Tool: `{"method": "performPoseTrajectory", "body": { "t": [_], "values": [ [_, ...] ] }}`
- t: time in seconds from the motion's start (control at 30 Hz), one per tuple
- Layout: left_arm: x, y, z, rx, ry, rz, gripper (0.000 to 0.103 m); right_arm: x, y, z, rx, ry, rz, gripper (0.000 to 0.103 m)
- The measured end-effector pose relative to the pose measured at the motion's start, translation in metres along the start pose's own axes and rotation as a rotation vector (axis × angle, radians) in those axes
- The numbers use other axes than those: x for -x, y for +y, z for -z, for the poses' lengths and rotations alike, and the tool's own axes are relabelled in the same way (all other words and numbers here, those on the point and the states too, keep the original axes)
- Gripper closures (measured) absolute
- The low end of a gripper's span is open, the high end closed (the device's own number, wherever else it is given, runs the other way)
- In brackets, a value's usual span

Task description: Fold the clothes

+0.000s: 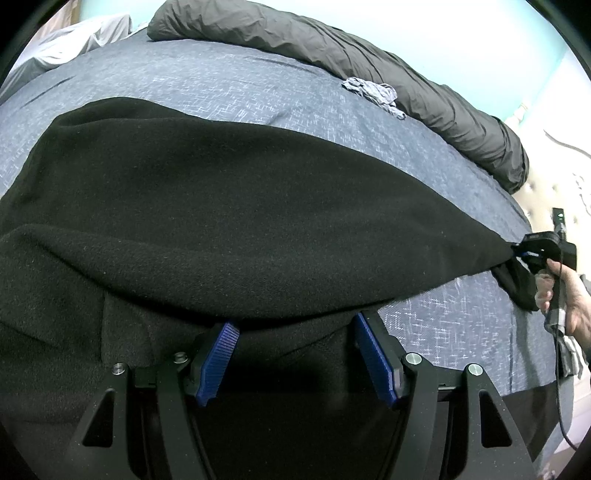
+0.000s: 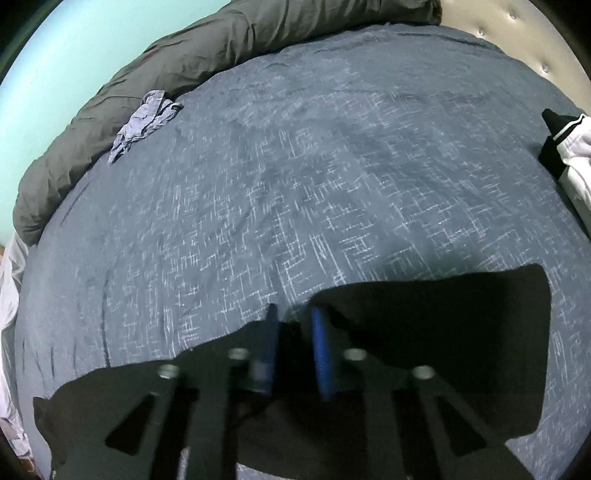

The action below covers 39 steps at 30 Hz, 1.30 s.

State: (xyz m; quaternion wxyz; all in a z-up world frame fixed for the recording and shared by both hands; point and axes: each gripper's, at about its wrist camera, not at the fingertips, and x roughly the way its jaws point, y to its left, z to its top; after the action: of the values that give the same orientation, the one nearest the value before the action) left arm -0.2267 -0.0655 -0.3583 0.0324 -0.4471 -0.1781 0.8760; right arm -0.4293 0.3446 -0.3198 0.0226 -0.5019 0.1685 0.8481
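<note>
Home bedroom. A bed (image 2: 332, 166) in a blue patterned cover is filling both views, a grey duvet (image 1: 369, 66) is lying bunched along its far edge, a tufted headboard (image 2: 517, 33) is showing behind it, and loose clothes (image 2: 147, 118) are sitting on top.

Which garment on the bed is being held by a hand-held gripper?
The black fleece garment, pinched at its corner by the right hand-held gripper; the small crumpled blue-grey garment lies untouched.

A bed (image 2: 332, 166) with a blue patterned cover fills the scene. A rolled grey duvet (image 1: 369, 70) lies along its far edge against a pale turquoise wall (image 2: 74, 55). A cream tufted headboard (image 2: 517, 33) stands at right.
</note>
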Motion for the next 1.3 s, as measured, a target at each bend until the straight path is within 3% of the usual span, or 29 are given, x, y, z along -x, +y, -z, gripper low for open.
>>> {"method": "performPoseTrajectory", "body": {
  "t": [0.1, 0.3, 0.4, 0.67, 0.8, 0.87, 0.97, 1.17, 1.3],
  "values": [
    [0.000, 0.000, 0.000, -0.002, -0.002, 0.000, 0.034, 0.020, 0.001, -0.002, 0.017, -0.051, -0.031, 0.099],
    [0.002, 0.000, 0.001, 0.001, -0.003, 0.002, 0.034, 0.104, 0.016, -0.014, 0.086, -0.223, -0.185, 0.100],
    [0.002, 0.000, 0.001, 0.002, -0.003, 0.003, 0.034, 0.130, 0.010, 0.003, 0.088, -0.240, -0.230, 0.100],
    [0.001, 0.002, 0.001, 0.002, -0.002, 0.007, 0.034, 0.083, -0.071, 0.083, -0.053, -0.031, -0.114, 0.099],
    [0.000, 0.000, 0.001, -0.003, -0.002, 0.000, 0.034, 0.067, -0.082, 0.099, -0.034, 0.019, -0.084, 0.099],
    [0.000, 0.000, 0.001, -0.005, -0.002, -0.002, 0.034, 0.069, -0.078, 0.102, 0.000, 0.016, -0.059, 0.093],
    [0.000, 0.000, 0.001, -0.005, -0.002, -0.003, 0.034, 0.083, -0.068, 0.098, 0.067, -0.047, 0.011, 0.068],
    [0.001, 0.001, 0.003, -0.008, -0.004, -0.004, 0.034, 0.115, -0.035, 0.095, 0.253, -0.184, 0.082, 0.067],
    [0.002, 0.002, 0.003, -0.009, -0.004, -0.005, 0.034, 0.100, -0.003, 0.099, 0.356, -0.158, 0.074, 0.054]
  ]
}}
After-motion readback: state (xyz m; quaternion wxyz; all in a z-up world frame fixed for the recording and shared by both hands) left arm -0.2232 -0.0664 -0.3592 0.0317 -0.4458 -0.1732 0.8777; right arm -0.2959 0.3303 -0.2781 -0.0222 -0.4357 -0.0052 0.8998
